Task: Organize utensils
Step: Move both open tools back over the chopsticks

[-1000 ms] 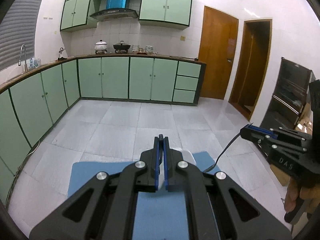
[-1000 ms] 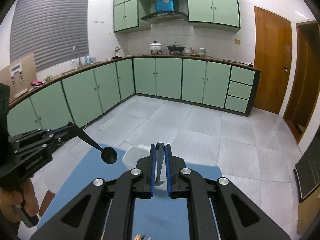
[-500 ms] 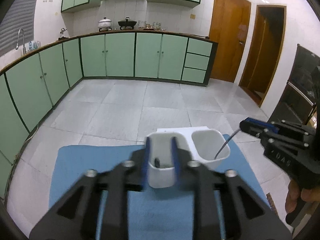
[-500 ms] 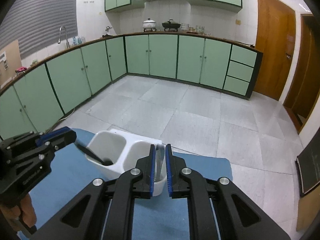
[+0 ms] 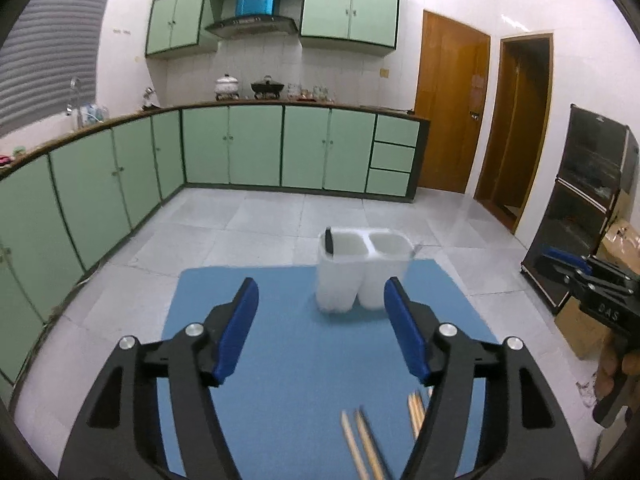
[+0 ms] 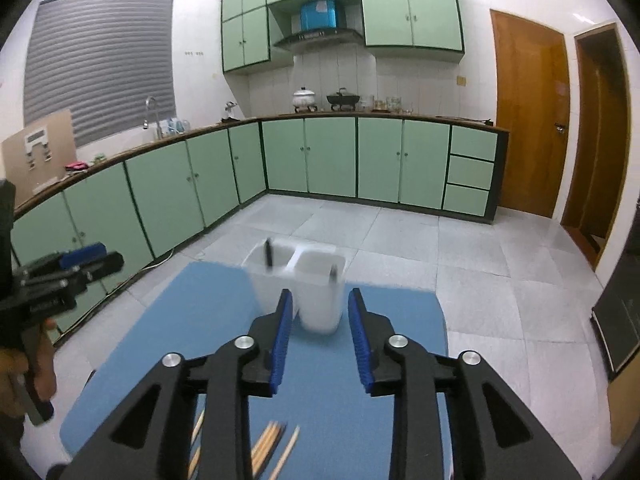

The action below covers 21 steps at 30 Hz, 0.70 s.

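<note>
Left gripper: fingers spread wide, nothing between them. Right gripper: fingers apart too, nothing held. Both up above the blue mat, not touching anything.

Ahead of the fingers, at the far end of the mat: a white holder with two cups side by side. In the left cup, a dark handle sticking up over the rim. In the right cup, a thin grey handle leaning at the edge. So two things look put away already, one in each cup.

Near the front edge of the mat, under the grippers: wooden chopsticks, lying flat and loose, some close together, some a bit apart. Hard to count, blurry. Not in any cup yet.

Looks about half done. Left to do, most likely: pick up the chopsticks and stand them in the holder. Thin and flat on the mat, so maybe tricky to pinch.
</note>
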Each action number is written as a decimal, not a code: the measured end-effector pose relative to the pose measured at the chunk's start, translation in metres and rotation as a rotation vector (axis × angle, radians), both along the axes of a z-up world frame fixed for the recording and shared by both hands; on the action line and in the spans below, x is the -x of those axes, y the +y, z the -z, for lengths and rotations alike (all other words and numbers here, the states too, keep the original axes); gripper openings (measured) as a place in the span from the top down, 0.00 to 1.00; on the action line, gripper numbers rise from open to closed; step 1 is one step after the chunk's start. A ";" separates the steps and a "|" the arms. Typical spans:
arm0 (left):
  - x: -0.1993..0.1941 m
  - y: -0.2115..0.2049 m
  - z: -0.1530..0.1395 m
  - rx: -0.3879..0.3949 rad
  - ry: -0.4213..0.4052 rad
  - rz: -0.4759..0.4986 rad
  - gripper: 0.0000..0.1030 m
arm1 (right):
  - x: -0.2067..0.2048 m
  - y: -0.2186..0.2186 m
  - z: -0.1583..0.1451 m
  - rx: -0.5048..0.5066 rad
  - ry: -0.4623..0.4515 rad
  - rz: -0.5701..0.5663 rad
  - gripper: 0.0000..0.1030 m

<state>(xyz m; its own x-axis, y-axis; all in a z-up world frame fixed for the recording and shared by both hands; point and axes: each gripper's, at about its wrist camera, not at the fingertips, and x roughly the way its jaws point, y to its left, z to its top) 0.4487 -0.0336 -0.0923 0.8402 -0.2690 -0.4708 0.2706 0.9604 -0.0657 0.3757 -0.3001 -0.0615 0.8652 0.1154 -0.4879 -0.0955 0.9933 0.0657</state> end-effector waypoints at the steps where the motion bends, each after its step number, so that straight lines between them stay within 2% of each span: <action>1: 0.018 0.003 0.003 -0.002 -0.006 -0.002 0.34 | 0.015 0.002 0.005 0.004 0.000 0.001 0.71; 4: 0.078 0.012 0.018 -0.011 -0.003 -0.011 0.31 | 0.075 0.013 0.026 0.024 -0.006 0.019 0.69; 7: 0.129 0.019 0.038 -0.010 0.016 -0.028 0.29 | 0.132 0.023 0.050 0.029 -0.004 0.044 0.63; 11: 0.181 0.018 0.074 -0.008 0.040 -0.030 0.29 | 0.178 0.041 0.078 0.022 0.015 0.061 0.58; 17: 0.207 0.010 0.146 -0.024 0.173 -0.013 0.28 | 0.199 0.059 0.133 -0.015 0.122 0.064 0.58; 21: 0.204 0.003 0.175 -0.054 0.243 -0.005 0.29 | 0.196 0.060 0.156 -0.031 0.180 0.065 0.58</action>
<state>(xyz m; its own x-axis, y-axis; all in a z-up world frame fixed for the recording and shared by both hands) 0.2449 -0.0301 -0.2674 0.7022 -0.2337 -0.6725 0.2480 0.9657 -0.0766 0.1793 -0.2405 -0.2172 0.7702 0.0796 -0.6328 -0.0151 0.9942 0.1067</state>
